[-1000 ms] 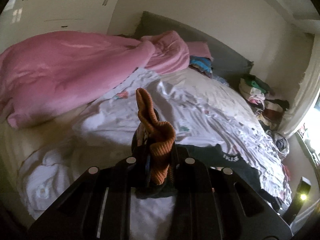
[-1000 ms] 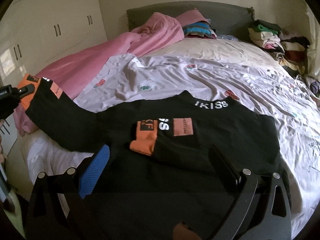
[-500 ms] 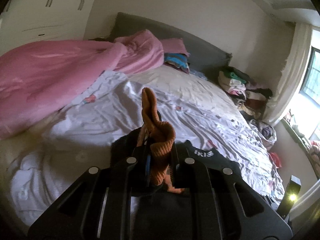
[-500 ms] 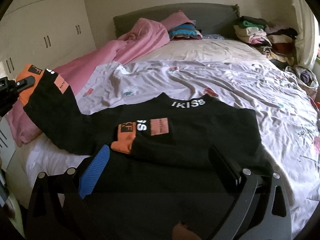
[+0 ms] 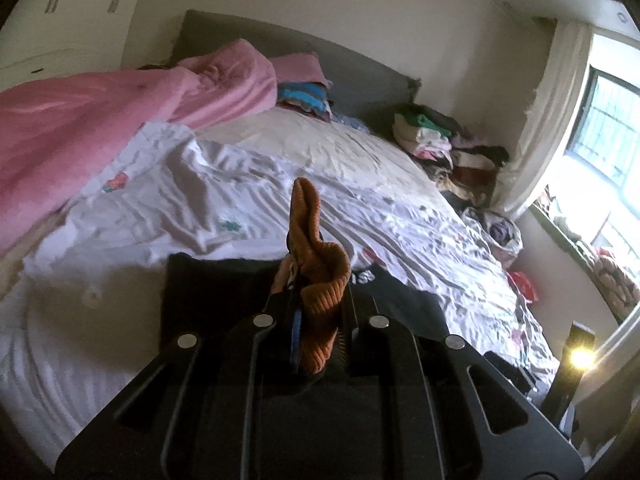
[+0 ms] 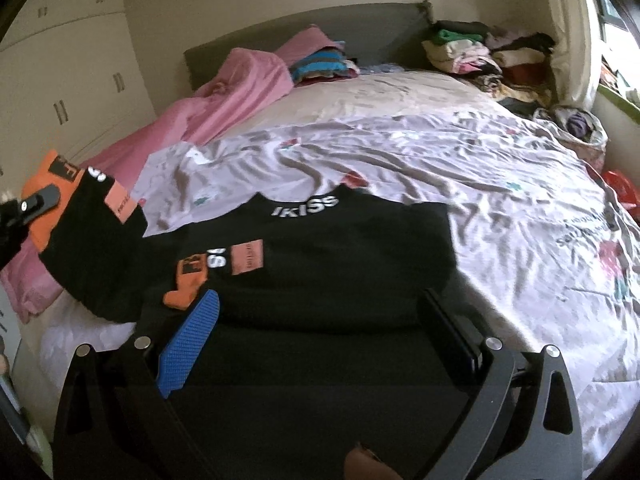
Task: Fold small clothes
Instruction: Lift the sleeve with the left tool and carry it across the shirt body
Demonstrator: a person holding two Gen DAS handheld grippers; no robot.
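Black sweater's orange cuff sits pinched between the left jaws.

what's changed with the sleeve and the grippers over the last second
The left gripper, clamped on the orange cuff, has carried the raised sleeve in over the black sweater. Nothing was grabbed or released. The right gripper stays open, and the other sleeve stays folded across the sweater.
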